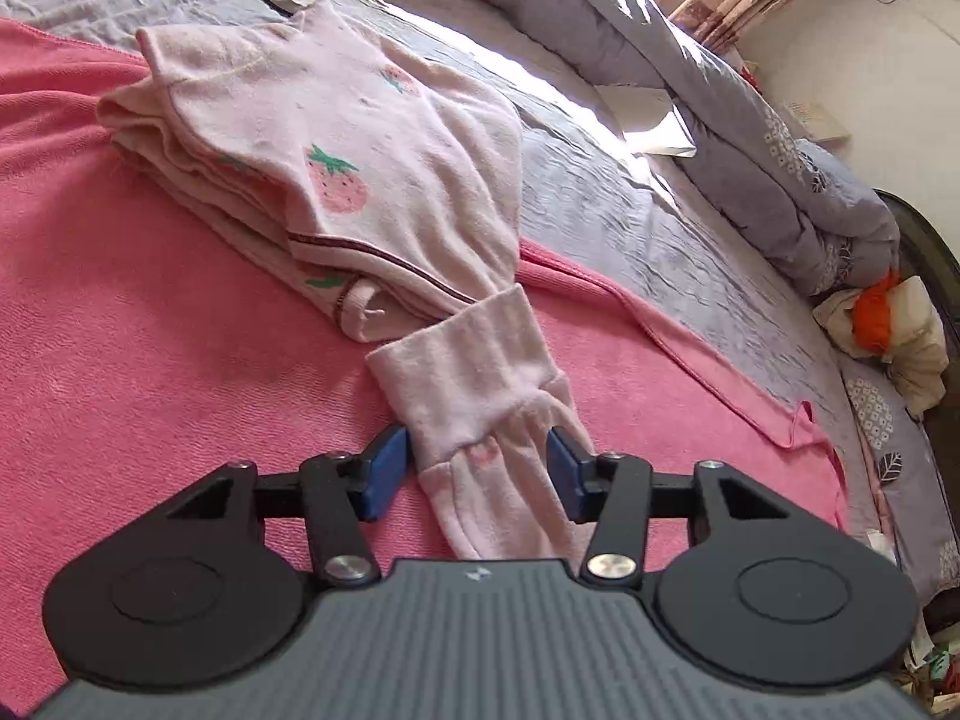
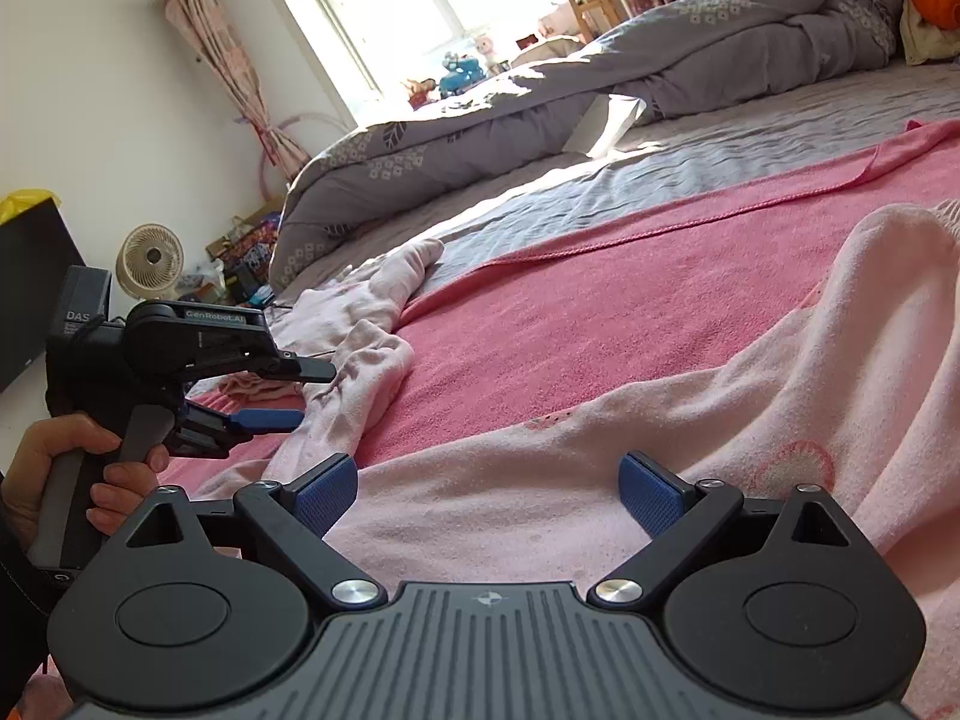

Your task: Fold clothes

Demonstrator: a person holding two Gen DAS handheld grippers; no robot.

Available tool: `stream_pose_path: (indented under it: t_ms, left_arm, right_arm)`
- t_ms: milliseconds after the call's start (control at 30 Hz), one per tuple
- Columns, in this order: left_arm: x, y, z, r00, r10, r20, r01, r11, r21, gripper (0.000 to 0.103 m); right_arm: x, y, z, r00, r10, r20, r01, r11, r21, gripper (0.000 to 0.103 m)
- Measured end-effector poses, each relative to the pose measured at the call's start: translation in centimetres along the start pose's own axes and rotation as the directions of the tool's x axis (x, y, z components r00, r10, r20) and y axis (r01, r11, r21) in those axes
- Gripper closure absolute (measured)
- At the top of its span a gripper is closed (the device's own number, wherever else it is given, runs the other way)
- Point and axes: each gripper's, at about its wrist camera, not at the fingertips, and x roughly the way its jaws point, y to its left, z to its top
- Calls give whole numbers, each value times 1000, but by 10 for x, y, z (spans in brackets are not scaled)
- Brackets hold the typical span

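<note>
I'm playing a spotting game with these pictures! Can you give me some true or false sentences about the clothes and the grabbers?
1. The pink garment has strawberries printed on it. True.
2. It lies on a green towel. False: the towel is pink.
3. The sleeve cuff lies between the left gripper's blue pads. True.
4. The right gripper is shut tight. False: its jaws stand wide open over pink fabric.
5. The duvet is bright yellow. False: it is grey with a white pattern.
</note>
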Motion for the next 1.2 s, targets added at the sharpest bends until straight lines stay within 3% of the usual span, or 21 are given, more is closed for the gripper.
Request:
stream_pose_path:
  t_ms: [67,133,167,200,233,433,533,700,800,900,1033,1100,1167,1200]
  left_arm:
    - [5,-4,-2,1000,9,22,-9,1000,1,34]
    - [7,-8,-3,998,38,47,-38,999,-3,39]
    - [7,-10,-4,996,63,60,-63,998,-7,57]
    - [3,-10,-5,995,42,87,-42,999,-4,83]
    - [-1,-10,-7,993,19,114,-20,1000,0,97]
    - [-48,-21,1,954,-88,288,75,996,58,96]
    - [-85,-20,11,918,-90,385,78,996,48,96]
    - [-172,15,7,832,-40,553,26,999,33,96]
    - [-230,66,-16,775,56,629,-49,998,-28,96]
    - [-272,132,-44,751,200,629,-141,980,-143,96]
    - [-287,224,-82,797,370,478,-235,919,-318,95]
    - [-287,262,-105,817,422,393,-265,880,-394,95]
    - [-298,285,-128,829,372,419,-191,891,-413,96]
    - [-305,289,-132,820,374,433,-183,888,-421,96]
  right_arm:
    - [0,0,0,1000,-1,0,1,1000,0,8]
    - [0,1,-1,1000,-2,0,2,1000,-1,8]
    - [0,1,-1,1000,-2,0,2,1000,0,8]
    - [0,1,-1,1000,-2,0,2,1000,0,7]
    - [0,1,-2,1000,-2,0,2,1000,0,7]
    - [0,2,-2,1000,-2,0,2,1000,1,7]
    - [0,2,-2,1000,-2,-1,2,1000,2,6]
    - [-2,1,-2,1000,8,2,-8,1000,12,6]
    - [-3,-1,-1,1000,26,9,-26,999,34,6]
    - [-12,-4,2,998,59,30,-61,996,63,6]
    - [-50,1,13,991,95,89,-96,995,5,6]
    - [-72,1,26,991,30,132,-18,995,-94,5]
    - [-90,-4,42,982,-60,180,93,979,-182,1]
    - [-92,-11,52,973,-124,196,165,964,-209,1]
